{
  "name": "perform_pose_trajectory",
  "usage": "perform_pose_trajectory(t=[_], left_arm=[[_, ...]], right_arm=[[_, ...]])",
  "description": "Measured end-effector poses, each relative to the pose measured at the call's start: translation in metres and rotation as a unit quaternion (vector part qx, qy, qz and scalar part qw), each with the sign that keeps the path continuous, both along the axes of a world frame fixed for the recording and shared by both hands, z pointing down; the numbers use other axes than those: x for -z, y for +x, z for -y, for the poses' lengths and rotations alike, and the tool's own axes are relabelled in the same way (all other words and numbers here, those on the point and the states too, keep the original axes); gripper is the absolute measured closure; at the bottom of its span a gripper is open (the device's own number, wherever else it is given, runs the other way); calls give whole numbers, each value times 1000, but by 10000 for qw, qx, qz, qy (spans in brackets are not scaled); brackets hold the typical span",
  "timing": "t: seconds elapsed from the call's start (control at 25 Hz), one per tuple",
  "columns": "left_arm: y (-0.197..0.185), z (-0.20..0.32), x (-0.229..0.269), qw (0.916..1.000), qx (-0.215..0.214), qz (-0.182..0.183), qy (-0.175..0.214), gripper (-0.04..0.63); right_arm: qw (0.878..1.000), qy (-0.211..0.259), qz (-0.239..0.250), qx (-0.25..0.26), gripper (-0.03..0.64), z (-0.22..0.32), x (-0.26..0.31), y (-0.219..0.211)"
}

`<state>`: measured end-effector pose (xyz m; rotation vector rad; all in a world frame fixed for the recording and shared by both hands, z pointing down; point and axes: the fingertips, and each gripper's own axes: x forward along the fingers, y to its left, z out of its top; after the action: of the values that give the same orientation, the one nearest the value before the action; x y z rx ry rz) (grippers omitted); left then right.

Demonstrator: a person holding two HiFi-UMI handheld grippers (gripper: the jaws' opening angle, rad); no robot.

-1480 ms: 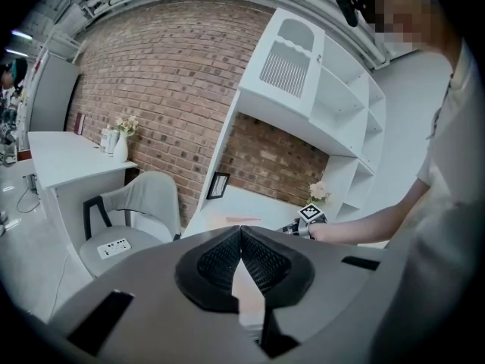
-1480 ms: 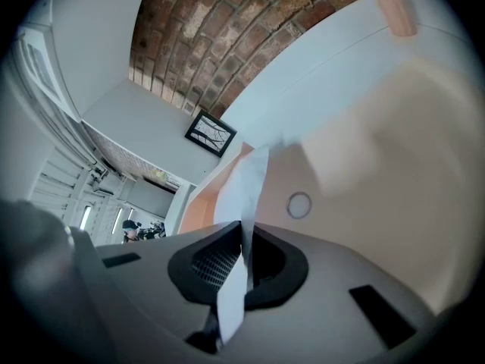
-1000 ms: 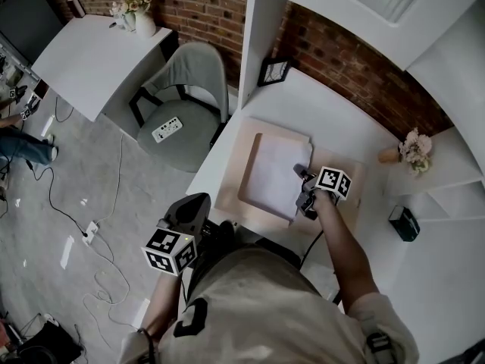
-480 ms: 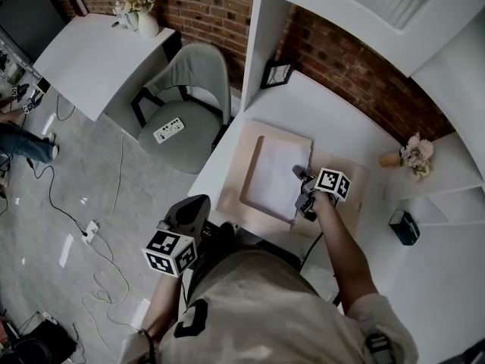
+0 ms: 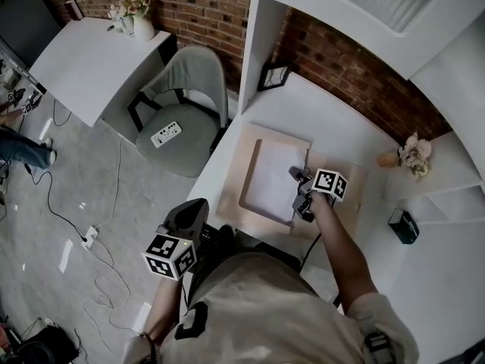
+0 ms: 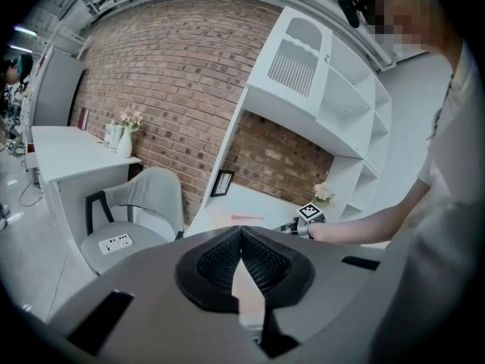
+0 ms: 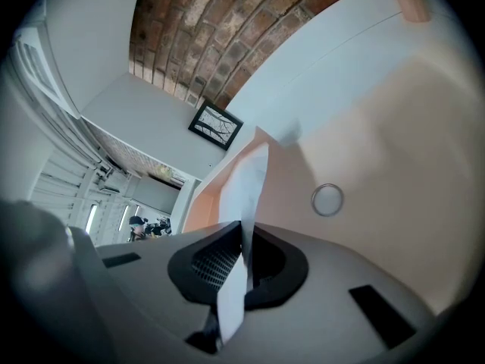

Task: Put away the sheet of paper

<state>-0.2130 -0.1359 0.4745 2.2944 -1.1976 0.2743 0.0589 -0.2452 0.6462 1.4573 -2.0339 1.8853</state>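
Left gripper (image 6: 241, 232): low, off desk edge, by person's side. Jaws pressed together, nothing inside. Looks idle, likely not needed for this step.

Sheet of paper (image 5: 273, 179): on pink mat (image 5: 229, 192) on white desk (image 5: 333, 105), right edge raised.

Right gripper (image 7: 244, 240): pinches that raised edge tight, likely so sheet can be picked up. Right arm stretched forward over desk, gripper turned so paper sits edge-on between jaws.

We see a white sheet of paper (image 5: 273, 182) against a pale peach folder (image 5: 228, 196) on a white desk (image 5: 333, 105). The brick wall (image 5: 356, 70) is red-brown, the chair (image 5: 189, 82) grey. The right gripper (image 5: 298, 193) bears black-and-white square markers.
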Motion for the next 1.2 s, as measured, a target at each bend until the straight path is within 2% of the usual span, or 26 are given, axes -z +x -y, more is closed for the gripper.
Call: perform_pose_trajectory(t=[1.2], left_arm=[[-2,19,-8,9999,-35,-68,-130,578]], right_arm=[[9983,-170,526,-187,589,13,1,-25]])
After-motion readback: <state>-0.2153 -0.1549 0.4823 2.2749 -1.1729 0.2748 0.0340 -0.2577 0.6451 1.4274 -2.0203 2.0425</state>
